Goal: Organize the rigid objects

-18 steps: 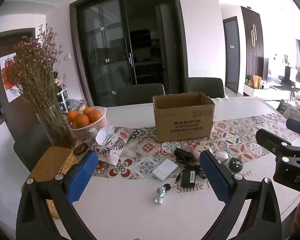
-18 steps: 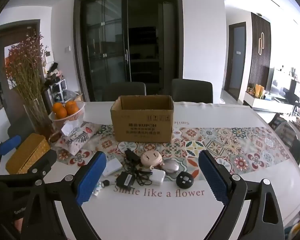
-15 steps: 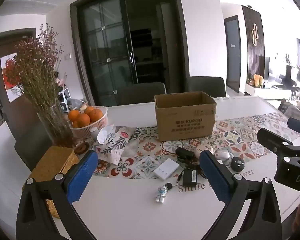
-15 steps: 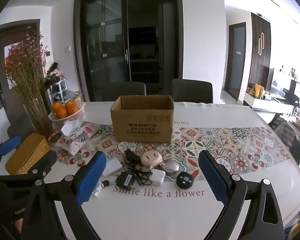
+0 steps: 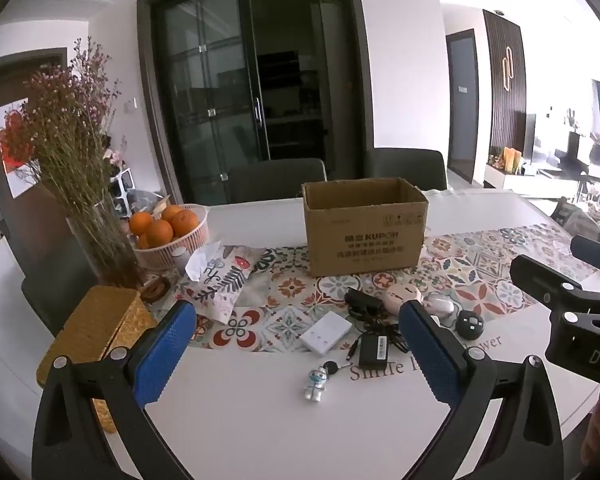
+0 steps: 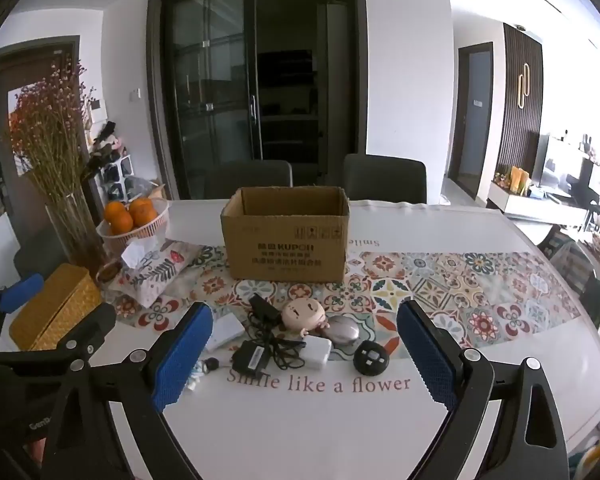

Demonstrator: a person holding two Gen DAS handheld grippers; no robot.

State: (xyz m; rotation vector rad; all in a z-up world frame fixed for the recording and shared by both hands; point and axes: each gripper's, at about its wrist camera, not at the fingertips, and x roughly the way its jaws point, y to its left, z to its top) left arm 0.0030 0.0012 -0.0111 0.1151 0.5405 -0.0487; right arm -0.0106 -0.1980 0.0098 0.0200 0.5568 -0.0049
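Both tongs hover above the near edge of the bench (image 6: pixel 460 420), tilted down toward the clutter. The left tongs (image 5: pixel 298 346) are spread as wide as they go and empty; the right tongs (image 6: pixel 304 344) likewise, with nothing between the pads.

The loose things lie in one cluster at the 6 o'clock side of the box (image 6: pixel 286 236), well short of it. Left to right in the right wrist view:

- One robot figure (image 5: pixel 316 380): small, light, hard, probably slick. Pinch it across the body.
- One white plate (image 5: pixel 326 332): flat, stiff and thin, so take it by its long edges.
- Two black adapters, one at 12 o'clock of the pile (image 6: pixel 264 308) and one nearer (image 6: pixel 252 356), joined by tangled cord (image 6: pixel 286 350). The bodies are rigid and denser; the cord is limp and may drag neighbours along. Grip a body, not the cord.
- One doll head (image 6: pixel 303 314): rounded, likely to roll or slip. Clamp across its widest part.
- One white block (image 6: pixel 318 352): boxy, an easy flat-sided hold.
- One silver case (image 6: pixel 343 329): smooth and domed, so slippery.
- One black disc (image 6: pixel 371 358): low and round. Pinch it across its width.

The box, a single one, stands open and looks light and stiff.
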